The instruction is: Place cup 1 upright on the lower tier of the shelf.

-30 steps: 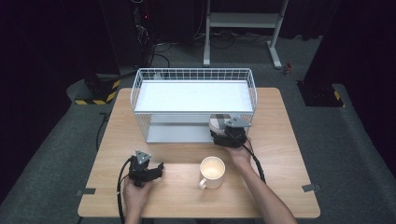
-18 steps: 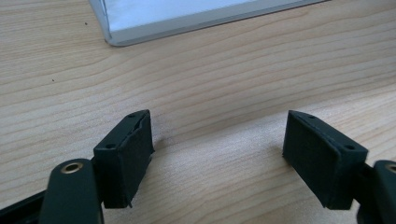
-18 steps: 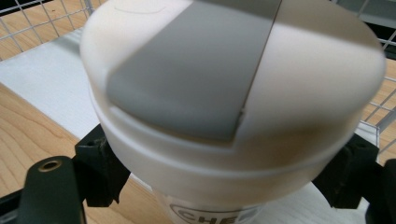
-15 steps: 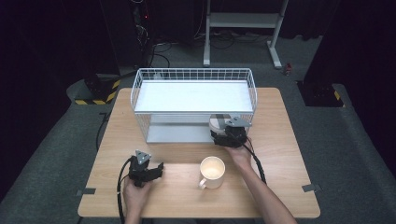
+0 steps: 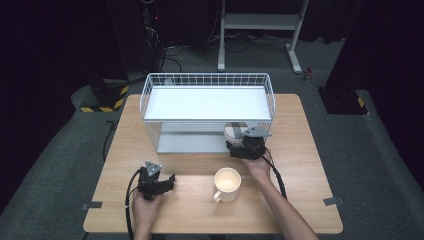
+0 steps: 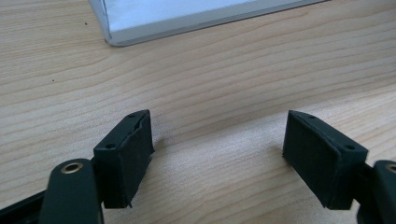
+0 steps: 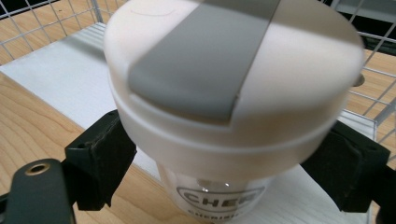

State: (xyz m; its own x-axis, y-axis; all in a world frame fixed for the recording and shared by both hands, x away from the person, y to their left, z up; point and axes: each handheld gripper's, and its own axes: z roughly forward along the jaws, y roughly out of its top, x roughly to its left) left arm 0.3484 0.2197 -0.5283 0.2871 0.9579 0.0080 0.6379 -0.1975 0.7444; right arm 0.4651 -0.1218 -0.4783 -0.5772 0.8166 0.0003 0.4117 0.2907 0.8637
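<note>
1. The right gripper (image 5: 240, 141) sits at the front right corner of the white wire rack (image 5: 207, 80), with the person's right hand (image 5: 258, 167) behind it.

2. Between its jaws is a clear tumbler (image 7: 219, 186) with a white lid (image 7: 299, 93). A grey flap (image 7: 205, 60) runs across the top of the lid, and part of a printed label shows on the clear body.

3. Those jaws have just been opening. In the right gripper view the black pads (image 7: 100, 158) stand on either side of the tumbler just under the lid's rim. The left pad is right against the cup and the right one is hidden behind the lid's edge. I cannot tell whether either one presses on it.

4. The tumbler stands upright on the rack's lower white shelf (image 7: 65, 79), near its front edge. From the high view, the tumbler (image 5: 233, 131) peeks out under the upper shelf at the right end.

5. The left gripper (image 5: 156, 181) rests low over the wooden table (image 5: 295, 130) toward the front left, held by the left hand (image 5: 145, 210). Its jaws are spread apart with bare wood between the pads (image 6: 123, 158).

6. A cream mug (image 5: 227, 184) stands on the table between the two hands, closer to the right forearm. Its handle points toward the person, and it touches neither gripper.

7. The left gripper view shows a corner of the rack's white base (image 6: 187, 18) just ahead of that gripper.
</note>
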